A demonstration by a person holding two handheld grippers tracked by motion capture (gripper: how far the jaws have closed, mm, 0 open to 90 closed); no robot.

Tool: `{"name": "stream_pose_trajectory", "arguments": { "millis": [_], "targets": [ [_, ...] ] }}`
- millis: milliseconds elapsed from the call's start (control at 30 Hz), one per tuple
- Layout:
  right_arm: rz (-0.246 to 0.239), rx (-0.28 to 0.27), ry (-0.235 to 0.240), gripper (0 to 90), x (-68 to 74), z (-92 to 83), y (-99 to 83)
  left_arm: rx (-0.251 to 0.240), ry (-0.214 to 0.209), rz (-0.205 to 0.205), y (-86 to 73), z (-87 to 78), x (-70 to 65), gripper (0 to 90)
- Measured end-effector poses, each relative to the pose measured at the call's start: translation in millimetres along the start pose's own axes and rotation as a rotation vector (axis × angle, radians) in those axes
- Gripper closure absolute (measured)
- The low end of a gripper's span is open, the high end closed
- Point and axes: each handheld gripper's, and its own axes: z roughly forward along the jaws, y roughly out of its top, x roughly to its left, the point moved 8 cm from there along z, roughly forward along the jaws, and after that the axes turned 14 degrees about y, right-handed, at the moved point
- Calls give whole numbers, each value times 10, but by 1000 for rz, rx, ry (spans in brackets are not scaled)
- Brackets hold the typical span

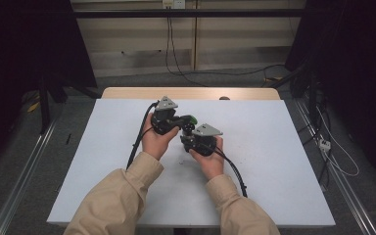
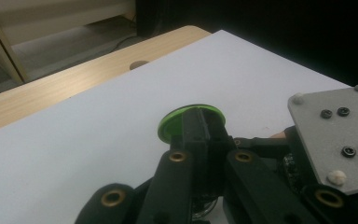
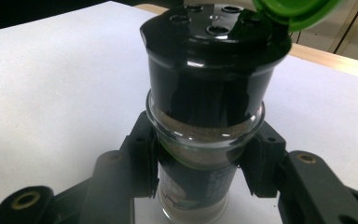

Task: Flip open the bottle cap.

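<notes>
High view: a person in tan sleeves holds two black hand-held grippers close together above the middle of a white table top point(image 1: 254, 161), which serves as the landmark here. The left gripper point(image 1: 185, 120) reaches toward the right gripper point(image 1: 190, 133), and the two nearly meet over the board's centre, well back from its near edge. Between them sits a small glass spice shaker with a black perforated top point(image 3: 209, 88), upright and partly filled with brown powder. The right gripper view looks along that gripper's own jaws, which are clamped on the shaker's glass body from either side, just under the black top. A round green flip lid point(image 3: 298, 10) stands swung up and open at the shaker's upper edge, leaving the sprinkle holes bare. The left gripper view shows that gripper's jaws drawn narrow, pinching the same green flip lid point(image 2: 192, 122) edge-on above the white surface. A strip of pale wooden table edge point(image 2: 74, 79) runs along the far side of the white top.
</notes>
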Motion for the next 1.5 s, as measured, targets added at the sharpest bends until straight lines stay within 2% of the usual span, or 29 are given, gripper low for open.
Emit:
{"name": "stream_pose_trajectory", "arguments": {
  "millis": [633,900,1033,1133,1167,1267,1400,1500],
  "targets": [
    [-3,1,2,539,-1,-1,0,6,-5,-19,-12,83,3,900],
    [7,-1,4,539,-4,0,1,1,-15,-31,-8,69,14,900],
    [17,-2,5,538,-3,-1,1,-3,-21,-25,5,27,30,900],
    [18,1,10,535,-5,-6,-1,-6,-22,-25,14,-5,32,862],
    [22,3,11,524,-8,-10,-1,-8,-26,-25,18,-19,35,850],
    [47,23,2,388,-37,-19,-37,-17,-36,-33,29,-51,40,799],
    [78,43,14,305,-60,-56,-64,-10,-45,-44,5,-82,51,732],
    [72,54,22,267,-50,-85,-59,-2,-54,-47,-29,-111,56,670]
  ]
}}
